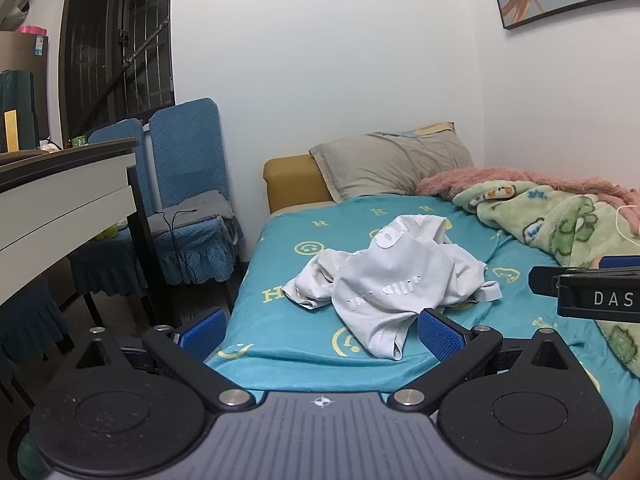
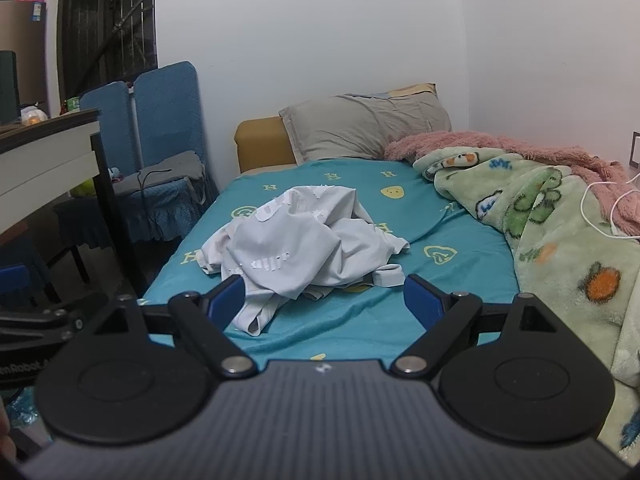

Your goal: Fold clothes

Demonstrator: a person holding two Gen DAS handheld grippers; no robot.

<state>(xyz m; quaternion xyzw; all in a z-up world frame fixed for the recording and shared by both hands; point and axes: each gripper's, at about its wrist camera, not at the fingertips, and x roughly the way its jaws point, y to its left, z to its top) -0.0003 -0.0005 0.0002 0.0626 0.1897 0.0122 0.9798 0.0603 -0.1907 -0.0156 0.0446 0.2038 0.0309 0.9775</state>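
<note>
A crumpled white garment [image 1: 384, 280] with white lettering lies in a heap on the teal bedsheet [image 1: 280, 332]; the right wrist view shows the same garment [image 2: 304, 252] on the sheet [image 2: 440, 304]. My left gripper [image 1: 320, 330] hovers at the near edge of the bed, open, its blue pads wide apart and empty, the garment's nearest fold just beyond them. My right gripper [image 2: 324, 300] is open too, just short of the heap's near edge. The right gripper's body [image 1: 592, 288] shows at the right edge of the left wrist view.
A grey pillow [image 1: 392, 164] leans at the bed's head. A green cartoon blanket [image 2: 560, 248] and pink fleece [image 2: 500, 146] cover the bed's right side, with a white cable [image 2: 604, 208] on them. Blue-covered chairs [image 1: 180, 184] and a desk [image 1: 60, 200] stand to the left.
</note>
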